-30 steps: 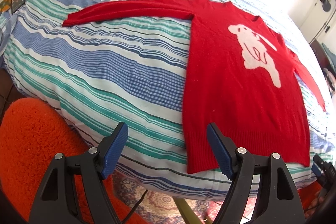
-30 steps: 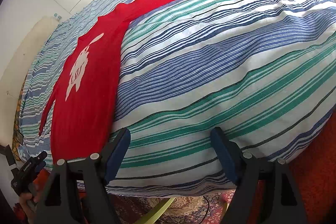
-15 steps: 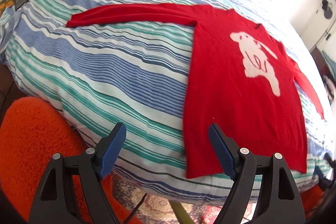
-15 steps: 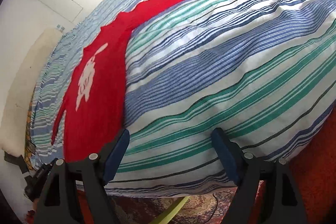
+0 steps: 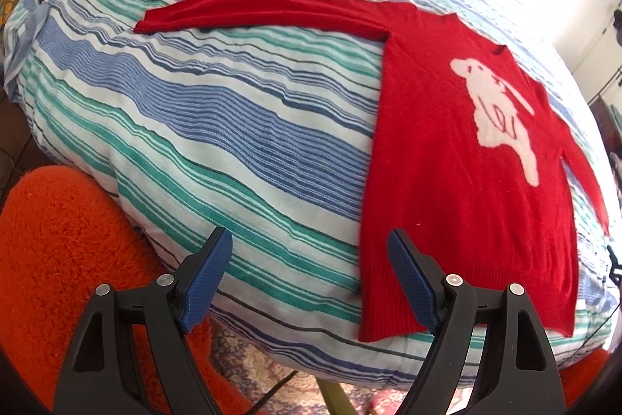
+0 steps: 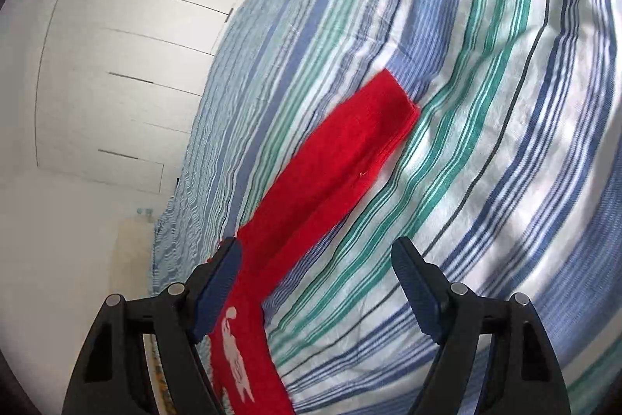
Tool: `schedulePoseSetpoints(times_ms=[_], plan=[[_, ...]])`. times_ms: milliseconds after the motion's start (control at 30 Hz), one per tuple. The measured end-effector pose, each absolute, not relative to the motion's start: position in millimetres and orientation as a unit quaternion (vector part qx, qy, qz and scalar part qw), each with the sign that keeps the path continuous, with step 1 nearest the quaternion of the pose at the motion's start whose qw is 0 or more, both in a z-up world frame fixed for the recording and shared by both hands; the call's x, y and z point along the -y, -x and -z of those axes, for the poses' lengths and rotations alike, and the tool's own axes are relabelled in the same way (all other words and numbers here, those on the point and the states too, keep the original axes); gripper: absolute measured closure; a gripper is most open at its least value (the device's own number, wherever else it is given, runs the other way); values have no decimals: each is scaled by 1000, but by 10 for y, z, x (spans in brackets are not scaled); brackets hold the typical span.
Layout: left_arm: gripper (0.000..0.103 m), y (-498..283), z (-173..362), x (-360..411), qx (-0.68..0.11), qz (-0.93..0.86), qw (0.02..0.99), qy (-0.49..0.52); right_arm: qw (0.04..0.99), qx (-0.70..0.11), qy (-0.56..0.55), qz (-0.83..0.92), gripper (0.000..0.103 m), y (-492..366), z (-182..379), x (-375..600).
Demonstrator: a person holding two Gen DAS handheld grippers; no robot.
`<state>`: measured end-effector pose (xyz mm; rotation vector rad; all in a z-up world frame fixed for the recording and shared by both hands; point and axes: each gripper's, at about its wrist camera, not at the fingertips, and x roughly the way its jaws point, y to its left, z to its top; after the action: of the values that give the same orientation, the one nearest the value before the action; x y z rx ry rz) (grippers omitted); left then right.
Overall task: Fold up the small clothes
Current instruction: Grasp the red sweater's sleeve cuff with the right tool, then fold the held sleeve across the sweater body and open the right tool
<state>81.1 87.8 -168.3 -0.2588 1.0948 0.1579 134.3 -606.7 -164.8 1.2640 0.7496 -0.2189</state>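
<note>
Nothing folded yet: the red sweater (image 5: 458, 181) lies flat on the bed (image 5: 233, 127); both sleeves out. Left hand-held gripper (image 5: 311, 279) gapes empty at its hem; right hand-held gripper (image 6: 317, 292), jaws just narrowing, holds nothing.

A red sweater (image 5: 458, 174) with a white animal figure lies flat on the striped bed (image 5: 217, 127), one sleeve stretched out to the left. The left gripper (image 5: 311, 279) hovers over the sweater's lower left hem corner, jaws wide apart and empty. An orange rug (image 5: 58, 240) lies left of the bed.
</note>
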Motion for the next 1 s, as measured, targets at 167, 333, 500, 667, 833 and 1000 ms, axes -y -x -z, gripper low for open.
schedulePoseSetpoints(times_ms=[167, 333, 500, 667, 833, 1000], plan=[[18, -878, 1758, -865, -530, -83, 836, 114, 730, -323, -585, 145, 29, -1613, 1902, 6292], [15, -945, 1815, -792, -537, -84, 834, 97, 732, -320, -571, 185, 41, -1779, 2005, 6349], [15, -984, 1807, -762, -536, -69, 836, 97, 782, -415, -404, 231, 98, -2169, 1612, 6142], [15, -1008, 1814, -784, -539, -56, 833, 112, 883, -366, -282, 79, 98, -2672, 407, 5188], [15, -999, 1792, -826, -535, -49, 833, 131, 909, -332, -206, -144, 98, -3184, -466, 3416], [15, -955, 1769, -922, -532, -49, 832, 150, 865, -377, -163, -289, 86, -3507, -383, 1724]])
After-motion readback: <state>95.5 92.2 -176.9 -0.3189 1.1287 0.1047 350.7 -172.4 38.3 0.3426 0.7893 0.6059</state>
